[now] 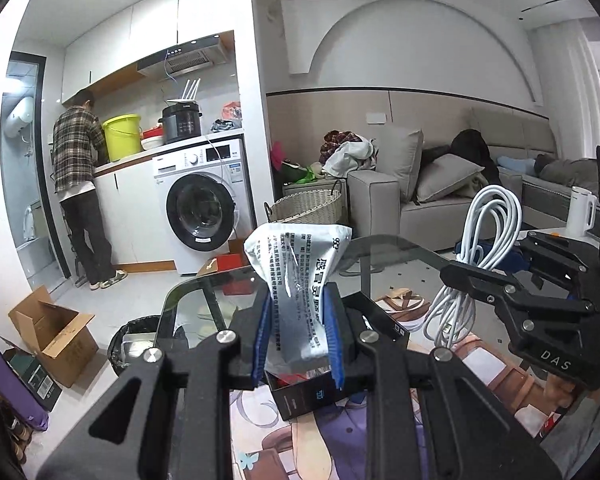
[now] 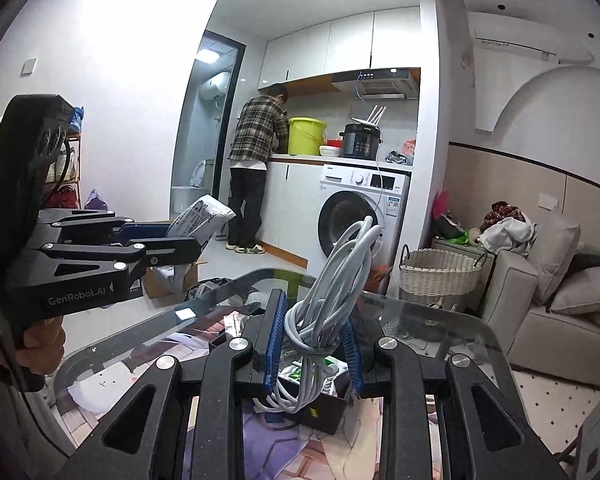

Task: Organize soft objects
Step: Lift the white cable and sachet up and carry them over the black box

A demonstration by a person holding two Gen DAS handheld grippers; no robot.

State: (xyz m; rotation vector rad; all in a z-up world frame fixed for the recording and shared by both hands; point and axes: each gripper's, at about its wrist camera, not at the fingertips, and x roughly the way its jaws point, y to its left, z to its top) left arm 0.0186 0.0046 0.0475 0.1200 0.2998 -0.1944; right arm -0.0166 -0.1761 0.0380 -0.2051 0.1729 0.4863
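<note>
Holding both soft things up above the glass bench (image 2: 440, 320), the person is carrying one in each claw. The left claw (image 1: 300, 328) is closing its blue pads on the lower part of a white printed sachet (image 1: 300, 264), whose crinkled top is fanning out above the pads; the jaws are standing narrowly apart, only as wide as the squeezed packet. The right claw (image 2: 314, 344) is pinching a bundled white cable (image 2: 340, 280) near the bottom of its coil, with the long loops rising above the pads and a few short ends drooping beneath; the left wrist view is showing the same cable (image 1: 484, 248) hanging through that claw (image 1: 466, 264) at the bench's right side. Directly below both claws an open black box (image 1: 304, 396) is sitting on the bench, over a printed mat (image 1: 380, 440) near the front edge, with some green and white packets already lying inside. The sachet is looking light, thin and slippery, so it is likely to slide or crumple unless it is gripped across its flat middle, as it is now. The cable is looking light but springy, and its loops are likely to splay open on release; gripping where the strands are crossing together is keeping the bundle whole. The next step is probably lowering each thing into the box, though neither is touching it yet.
</note>
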